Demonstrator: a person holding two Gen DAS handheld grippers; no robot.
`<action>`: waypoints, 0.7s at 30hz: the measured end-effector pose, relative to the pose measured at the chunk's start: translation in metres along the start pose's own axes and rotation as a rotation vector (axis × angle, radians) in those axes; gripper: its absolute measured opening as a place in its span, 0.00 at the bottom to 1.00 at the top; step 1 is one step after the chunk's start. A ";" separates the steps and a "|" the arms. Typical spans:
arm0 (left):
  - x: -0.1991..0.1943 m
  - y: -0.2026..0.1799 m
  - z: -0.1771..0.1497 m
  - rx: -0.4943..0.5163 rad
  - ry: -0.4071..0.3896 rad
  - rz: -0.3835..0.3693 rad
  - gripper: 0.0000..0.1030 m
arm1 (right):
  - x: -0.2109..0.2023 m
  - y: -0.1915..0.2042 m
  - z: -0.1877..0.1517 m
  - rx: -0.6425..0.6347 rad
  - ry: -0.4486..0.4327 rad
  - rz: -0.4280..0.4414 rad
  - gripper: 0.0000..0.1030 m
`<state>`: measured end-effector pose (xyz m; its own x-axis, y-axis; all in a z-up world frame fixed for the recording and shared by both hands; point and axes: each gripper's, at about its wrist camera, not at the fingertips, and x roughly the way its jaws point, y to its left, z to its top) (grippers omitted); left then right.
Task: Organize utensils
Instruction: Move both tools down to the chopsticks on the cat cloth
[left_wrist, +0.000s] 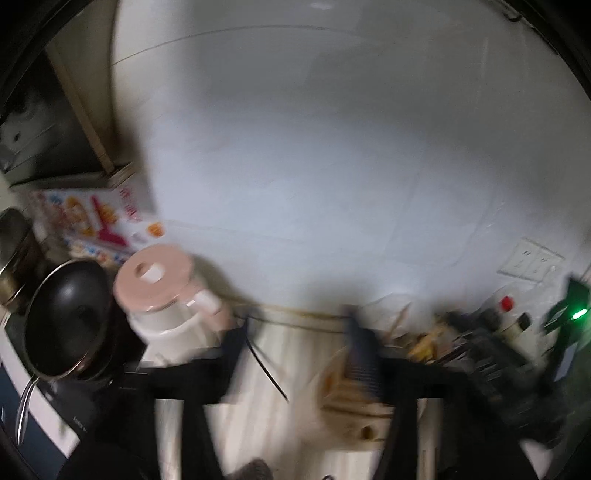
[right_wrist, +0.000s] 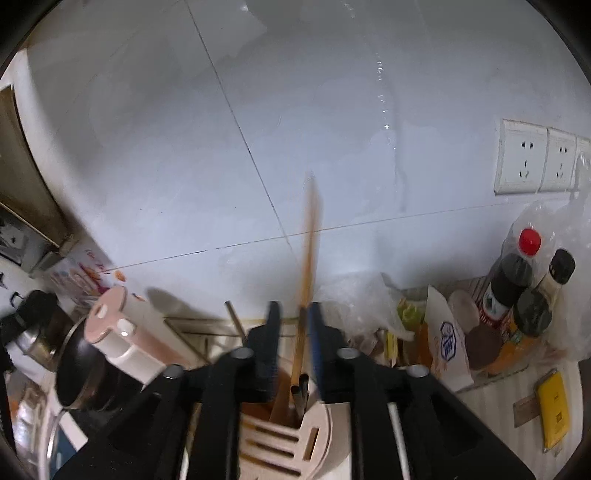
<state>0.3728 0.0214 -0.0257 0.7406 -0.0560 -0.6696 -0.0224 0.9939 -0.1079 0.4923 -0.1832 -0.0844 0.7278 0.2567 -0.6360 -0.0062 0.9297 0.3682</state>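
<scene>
White-tiled kitchen wall (right_wrist: 184, 166) behind a pale, cluttered countertop (left_wrist: 295, 354), double socket plate (right_wrist: 521, 157) at right.

Right gripper (right_wrist: 293, 332): jaws partly closed, a gap showing on the left side, a wooden chopstick (right_wrist: 308, 258) lying against the blue right finger; whether firmly pinched or merely resting cannot be told through the blur. Long axis of the chopstick near upright, tip toward the wall, lower end dropping into the beige slotted utensil holder (right_wrist: 288, 439) directly beneath the claw, beside dark-handled utensils (right_wrist: 300, 395) already standing inside. Coming move, as a judgement: straight down along that axis, holder right below, so the right hand far the nearer.

Left gripper (left_wrist: 295, 332): jaws wide apart, nothing between them, heavily blurred; holder (left_wrist: 351, 398) below and just right of its centre line, a thin dark stick (left_wrist: 267, 365) lying aslant on the counter between the fingers.

Elsewhere: pink-lidded kettle (left_wrist: 162, 280) beside a black pan (left_wrist: 66, 317); red-capped sauce bottle (right_wrist: 513, 273) and dark-capped bottle (right_wrist: 543, 295) at right; yellow card (right_wrist: 554, 410) flat on the counter.

Writing: red Chinese characters on a colourful box (left_wrist: 96, 218) and a blue hexagon mark on a white packet (right_wrist: 447, 339), neither legible.
</scene>
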 end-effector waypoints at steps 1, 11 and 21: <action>0.000 0.006 -0.004 -0.011 -0.006 0.014 0.76 | -0.006 -0.001 -0.001 -0.001 -0.011 -0.004 0.23; 0.008 0.039 -0.064 -0.061 0.088 0.085 1.00 | -0.066 -0.025 -0.018 0.077 -0.032 -0.007 0.51; 0.064 0.001 -0.170 0.065 0.357 0.140 1.00 | -0.060 -0.117 -0.128 0.221 0.276 -0.157 0.57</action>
<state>0.3062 0.0030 -0.1936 0.4529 0.0625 -0.8894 -0.0558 0.9976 0.0417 0.3616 -0.2738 -0.1761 0.4962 0.2047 -0.8438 0.2606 0.8919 0.3696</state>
